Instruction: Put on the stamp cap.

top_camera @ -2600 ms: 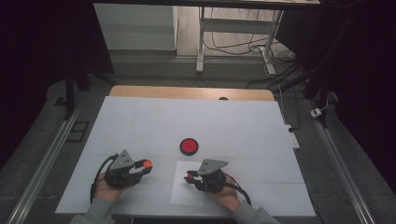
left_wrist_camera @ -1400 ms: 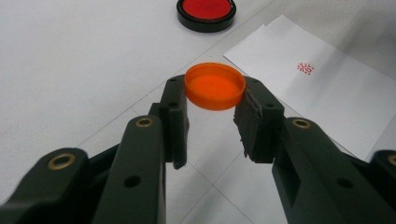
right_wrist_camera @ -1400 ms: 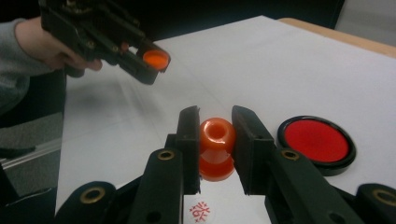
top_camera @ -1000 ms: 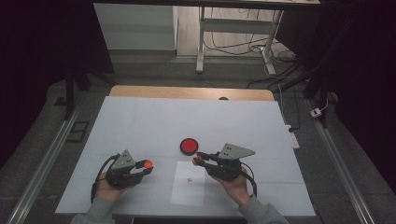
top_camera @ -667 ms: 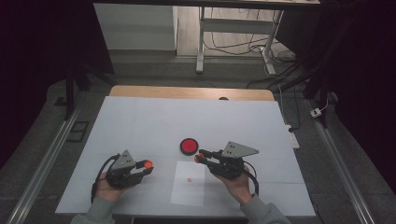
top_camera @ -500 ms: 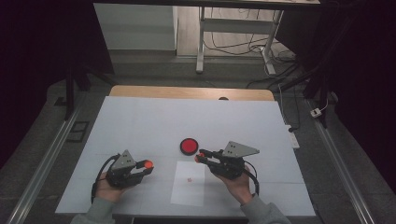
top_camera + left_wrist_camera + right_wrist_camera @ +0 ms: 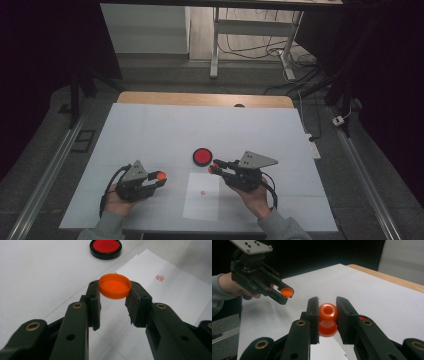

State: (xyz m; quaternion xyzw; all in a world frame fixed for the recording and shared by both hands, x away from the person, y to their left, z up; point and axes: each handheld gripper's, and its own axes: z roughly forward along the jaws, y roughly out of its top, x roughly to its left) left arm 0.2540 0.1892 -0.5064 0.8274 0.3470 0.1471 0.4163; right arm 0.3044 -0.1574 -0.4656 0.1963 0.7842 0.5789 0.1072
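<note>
White sheeting is covering the table (image 7: 165,130) in front of me, with dark floor, cables and a metal frame filling the upper part of the high view. I am holding my left gripper (image 7: 159,178) low in the lower left of the high view, and its jaws are pinching an orange cap (image 7: 115,286) by its rim; in the left gripper view the cap is sitting at the centre of the frame with its hollow side facing up, clear of the table. I am holding my right gripper (image 7: 214,166) just right of centre in the lower half of the high view, its jaws pointing toward the left of the frame. Those jaws are clamping an orange stamp body (image 7: 328,318), a rounded piece with a round opening at its end, seen in the middle of the right gripper view between the two black jaws. A sheet of white paper (image 7: 202,197) is lying between my two hands, bearing one small red stamp mark (image 7: 160,278). A round red ink pad (image 7: 202,156) in a black rim is resting on the table just above the paper, close to the tip of my right gripper. The two grippers are apart, not touching each other.
</note>
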